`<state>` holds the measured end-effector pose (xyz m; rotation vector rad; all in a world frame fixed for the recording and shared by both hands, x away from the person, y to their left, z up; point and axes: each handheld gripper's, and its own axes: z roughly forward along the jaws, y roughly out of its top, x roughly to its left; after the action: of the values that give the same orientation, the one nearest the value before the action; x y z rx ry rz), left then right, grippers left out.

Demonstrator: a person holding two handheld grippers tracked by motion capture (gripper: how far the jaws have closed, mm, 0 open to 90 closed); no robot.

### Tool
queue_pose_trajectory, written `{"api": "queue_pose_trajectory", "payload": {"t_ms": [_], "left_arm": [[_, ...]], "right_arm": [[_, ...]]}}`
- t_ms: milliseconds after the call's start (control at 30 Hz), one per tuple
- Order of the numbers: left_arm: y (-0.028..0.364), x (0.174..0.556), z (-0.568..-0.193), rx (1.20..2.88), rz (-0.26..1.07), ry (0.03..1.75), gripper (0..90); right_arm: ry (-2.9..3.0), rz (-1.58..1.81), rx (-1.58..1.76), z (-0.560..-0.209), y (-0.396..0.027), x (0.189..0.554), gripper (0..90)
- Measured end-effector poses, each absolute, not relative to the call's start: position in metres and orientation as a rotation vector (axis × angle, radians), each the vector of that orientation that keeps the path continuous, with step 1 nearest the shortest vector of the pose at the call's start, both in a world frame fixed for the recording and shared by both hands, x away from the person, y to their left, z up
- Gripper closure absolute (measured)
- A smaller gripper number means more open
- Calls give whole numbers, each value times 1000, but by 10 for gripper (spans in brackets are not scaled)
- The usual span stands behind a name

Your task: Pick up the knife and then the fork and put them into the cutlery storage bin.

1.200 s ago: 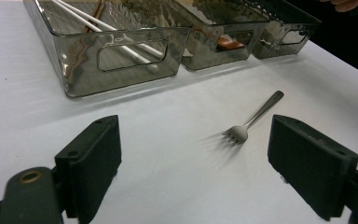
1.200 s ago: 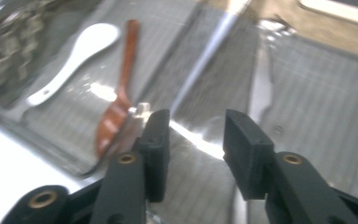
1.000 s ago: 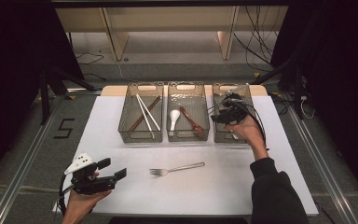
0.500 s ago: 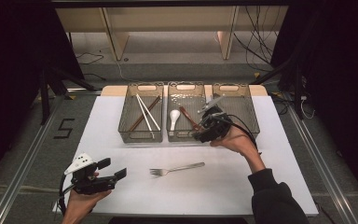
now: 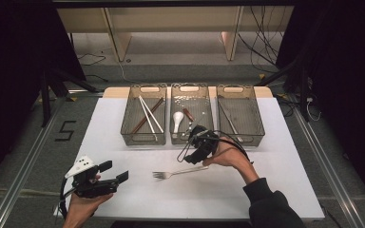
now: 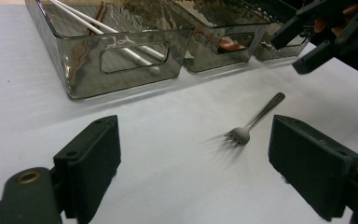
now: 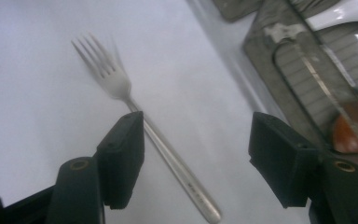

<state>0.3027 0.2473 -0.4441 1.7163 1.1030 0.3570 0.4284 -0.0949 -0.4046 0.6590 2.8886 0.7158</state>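
Right gripper point(image 5: 196, 153) is seen above the handle end of the fork point(image 5: 179, 172), its jaws spread wide, having just been opening, with nothing clamped; contact with the fork seems lacking, though the angle is poor. Left gripper point(image 5: 109, 176) is held released near the table point(image 5: 285, 190) edge. The fork is laid flat before the middle basket point(image 5: 191, 95).

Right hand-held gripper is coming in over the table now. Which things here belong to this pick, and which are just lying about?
In play:
- fork, lying on the white table
- right hand-held gripper, jaws open above the fork's handle

Lying about:
- left hand-held gripper, open, off to the side
- chopsticks in the left bin
- white spoon in the middle bin
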Motion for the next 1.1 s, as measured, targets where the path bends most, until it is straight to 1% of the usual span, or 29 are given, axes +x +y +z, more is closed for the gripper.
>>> {"api": "queue_pose_trajectory", "payload": {"t_ms": [167,367,700,933,1100], "left_arm": [[247,303,-444,1717,357,1102,163],[247,303,-444,1717,357,1102,163],[247,303,-444,1718,356,1100,163],[247,303,-444,1718,356,1100,163],[247,302,-444,1719,357,1098,163]], "right_arm": [[2936,657,615,-416,-85,425,374],[2980,592,573,-429,-75,423,405],[3030,483,533,-446,-64,424,492],[3049,433,517,-453,-58,424,568],[3059,401,493,-455,-58,425,598]]}}
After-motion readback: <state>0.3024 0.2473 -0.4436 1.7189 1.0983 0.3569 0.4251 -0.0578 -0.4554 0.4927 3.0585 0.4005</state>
